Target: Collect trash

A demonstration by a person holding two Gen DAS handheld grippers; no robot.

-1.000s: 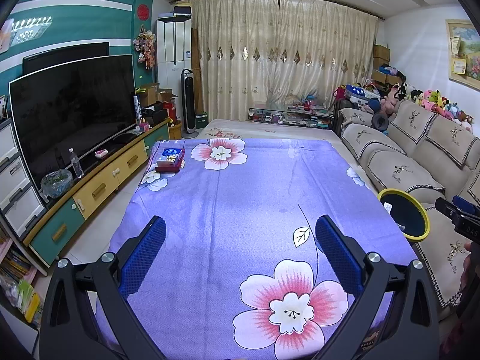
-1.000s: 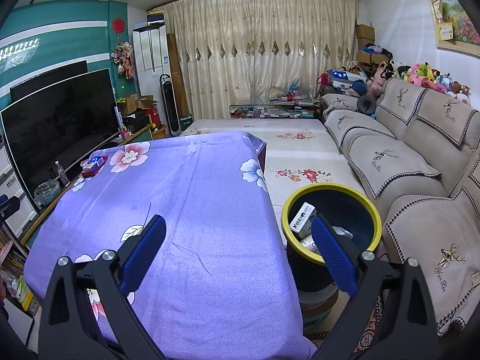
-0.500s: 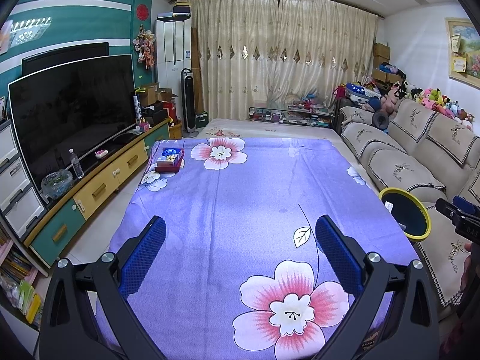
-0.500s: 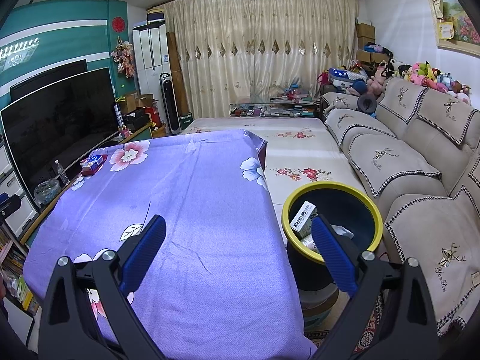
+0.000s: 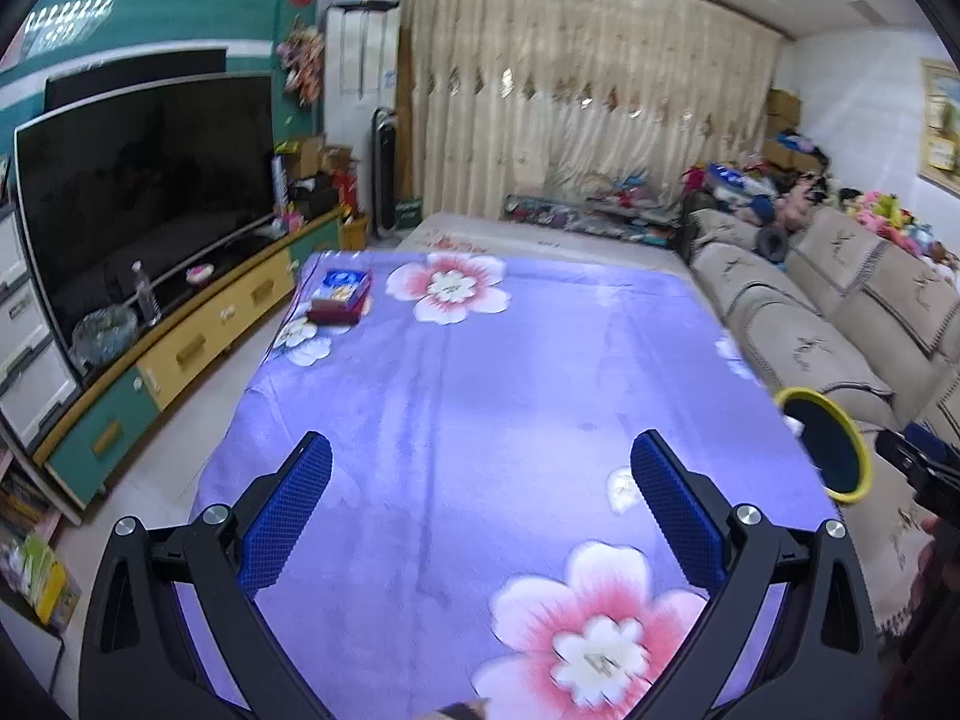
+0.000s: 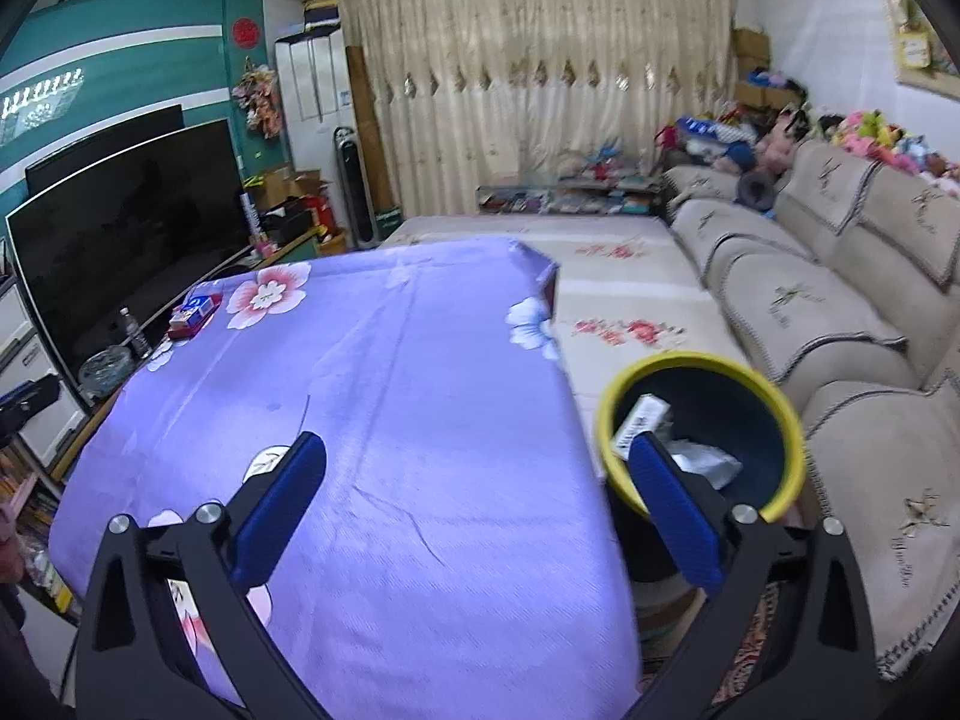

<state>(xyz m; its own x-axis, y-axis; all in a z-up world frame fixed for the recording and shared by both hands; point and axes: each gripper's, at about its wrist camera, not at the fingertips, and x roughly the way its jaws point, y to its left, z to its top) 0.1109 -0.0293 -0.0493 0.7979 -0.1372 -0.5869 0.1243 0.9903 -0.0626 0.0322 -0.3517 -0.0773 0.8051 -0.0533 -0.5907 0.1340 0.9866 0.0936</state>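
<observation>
A black bin with a yellow rim (image 6: 702, 363) stands beside the table's right edge, also visible as the bin (image 5: 825, 450) in the left wrist view. Inside it lie a white carton (image 6: 639, 417) and crumpled grey wrapping (image 6: 702, 459). My right gripper (image 6: 477, 495) is open, empty, over the table's right edge, its right finger in front of the bin. My left gripper (image 5: 480, 501) hovers open and empty above the purple flowered tablecloth (image 5: 510, 396). A small stack of boxes (image 5: 341, 295) lies at the table's far left corner, the same boxes (image 6: 193, 313) showing in the right wrist view.
A beige sofa (image 6: 840, 300) runs along the right behind the bin. A large TV (image 5: 144, 180) on a yellow-green cabinet (image 5: 180, 354) lines the left wall. A low platform with a floral cover (image 6: 600, 264) and curtains (image 5: 570, 120) lie beyond the table.
Both cameras have tilted and shifted slightly, with motion blur now; the bin appears closer to the right gripper's finger. Both grippers remain open and empty.
</observation>
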